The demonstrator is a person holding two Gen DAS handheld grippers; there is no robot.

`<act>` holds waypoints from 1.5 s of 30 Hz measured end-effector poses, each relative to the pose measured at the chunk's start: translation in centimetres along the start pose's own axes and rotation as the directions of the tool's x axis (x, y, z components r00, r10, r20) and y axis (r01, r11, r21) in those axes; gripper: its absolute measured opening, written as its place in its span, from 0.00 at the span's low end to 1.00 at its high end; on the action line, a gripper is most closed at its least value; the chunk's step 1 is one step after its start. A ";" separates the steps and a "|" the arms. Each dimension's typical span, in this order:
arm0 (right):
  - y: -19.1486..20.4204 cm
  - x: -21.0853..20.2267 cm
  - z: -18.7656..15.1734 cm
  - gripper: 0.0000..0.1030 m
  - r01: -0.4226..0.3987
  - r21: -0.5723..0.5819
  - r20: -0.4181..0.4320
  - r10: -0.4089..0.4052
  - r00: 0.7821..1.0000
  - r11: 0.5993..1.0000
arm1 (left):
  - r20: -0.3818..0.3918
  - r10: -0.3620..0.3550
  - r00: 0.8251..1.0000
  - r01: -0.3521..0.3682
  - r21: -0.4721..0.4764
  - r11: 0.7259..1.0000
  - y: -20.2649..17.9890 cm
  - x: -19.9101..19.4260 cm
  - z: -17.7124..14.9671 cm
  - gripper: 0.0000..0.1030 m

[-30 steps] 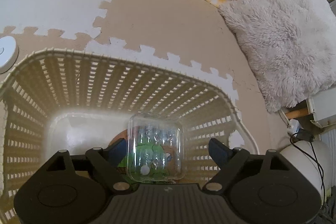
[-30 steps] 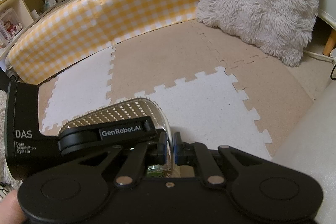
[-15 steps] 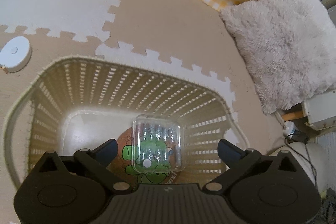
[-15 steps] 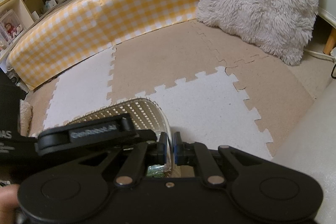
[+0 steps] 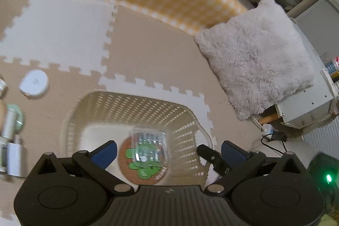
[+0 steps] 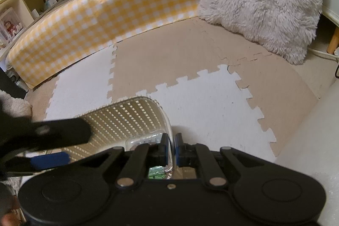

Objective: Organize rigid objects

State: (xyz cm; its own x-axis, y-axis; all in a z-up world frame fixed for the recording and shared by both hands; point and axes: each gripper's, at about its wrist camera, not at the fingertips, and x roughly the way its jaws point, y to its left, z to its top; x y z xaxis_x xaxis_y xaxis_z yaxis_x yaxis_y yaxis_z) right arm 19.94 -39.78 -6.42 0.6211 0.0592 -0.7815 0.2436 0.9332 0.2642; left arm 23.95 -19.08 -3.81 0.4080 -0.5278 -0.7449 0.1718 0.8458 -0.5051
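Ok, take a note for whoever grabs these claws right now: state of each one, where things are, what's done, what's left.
Left claw: open, empty, above the basket.
Right claw: shut on the basket's rim.
Clear box lies in the basket on a round cactus coaster.
Done: those two are in.
Left: white puck and the blurred items at the left edge sit on the mat outside the basket.

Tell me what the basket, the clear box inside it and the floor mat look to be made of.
Basket: cream moulded plastic by the look, its walls a regular slotted lattice with a smooth rim.
Clear box: transparent rigid plastic, glossy; its contents and the round coaster under it show through.
Floor mat: probably foam, matte, in beige and white tiles joined by jigsaw teeth.
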 end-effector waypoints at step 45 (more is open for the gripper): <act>0.3 -0.1 0.1 0.06 0.022 -0.028 -0.002 -0.022 1.000 0.999 | 0.323 0.334 0.886 -0.385 0.107 0.917 15.8 -5.1 -9.6 0.95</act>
State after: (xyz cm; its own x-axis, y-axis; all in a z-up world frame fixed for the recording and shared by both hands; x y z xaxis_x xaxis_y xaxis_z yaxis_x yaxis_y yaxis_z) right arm 19.99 -39.51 -6.21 0.6142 0.0390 -0.7882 0.2359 0.9440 0.2306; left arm 15.95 -3.82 -12.20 0.7082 -0.1596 -0.6877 0.0964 0.9868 -0.1298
